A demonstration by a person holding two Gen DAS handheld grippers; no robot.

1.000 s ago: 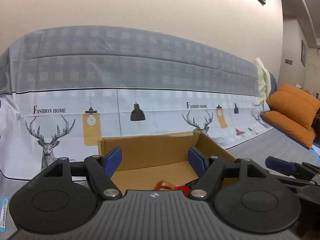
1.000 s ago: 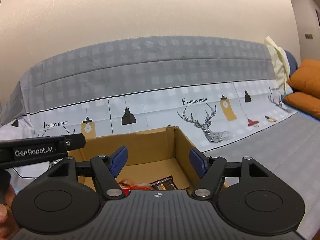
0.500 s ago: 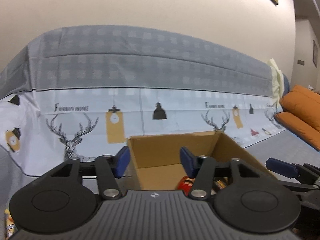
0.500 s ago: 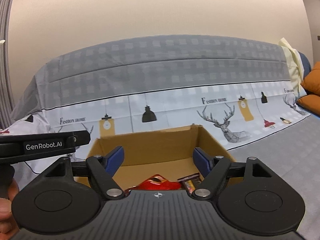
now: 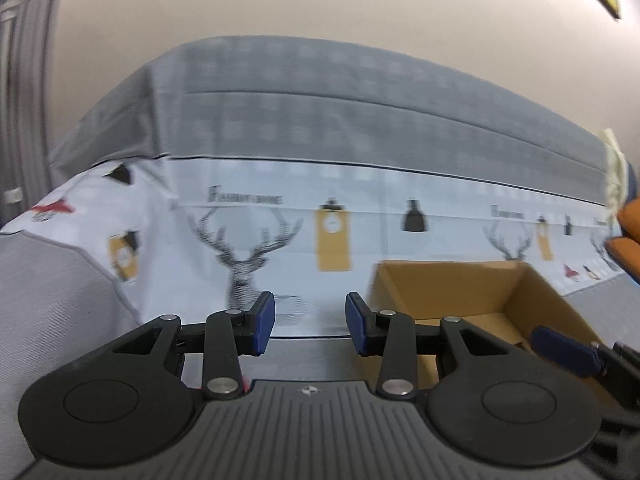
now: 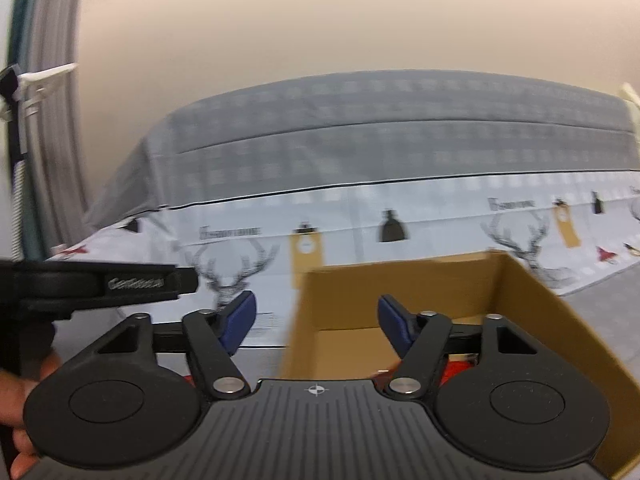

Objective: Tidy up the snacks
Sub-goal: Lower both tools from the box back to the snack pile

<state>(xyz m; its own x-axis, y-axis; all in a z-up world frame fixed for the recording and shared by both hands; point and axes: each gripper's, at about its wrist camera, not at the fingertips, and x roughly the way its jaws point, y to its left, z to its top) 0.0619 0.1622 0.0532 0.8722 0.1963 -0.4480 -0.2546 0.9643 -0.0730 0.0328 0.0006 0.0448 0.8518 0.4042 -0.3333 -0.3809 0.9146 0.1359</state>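
Note:
An open cardboard box (image 5: 532,300) sits on the grey sofa seat, to the right in the left wrist view; it also shows in the right wrist view (image 6: 400,300), right of centre. A red snack packet (image 6: 456,368) lies inside it, mostly hidden behind my right gripper's body. My left gripper (image 5: 306,322) is open and empty, its blue pads apart, aimed at the sofa back left of the box. My right gripper (image 6: 314,318) is open and empty, spanning the box's left wall. The right gripper's finger (image 5: 564,350) shows low on the right in the left wrist view.
The sofa back (image 5: 320,160) has a grey and white cover with deer and lamp prints. An orange cushion (image 5: 628,232) lies far right. A grey curtain (image 6: 48,120) hangs at the left. The left gripper's body (image 6: 100,280) and a hand (image 6: 16,400) show left.
Both views have swung left: the box has shifted from centre toward the right of each frame. The left gripper's jaws have narrowed. The frames are now motion-blurred.

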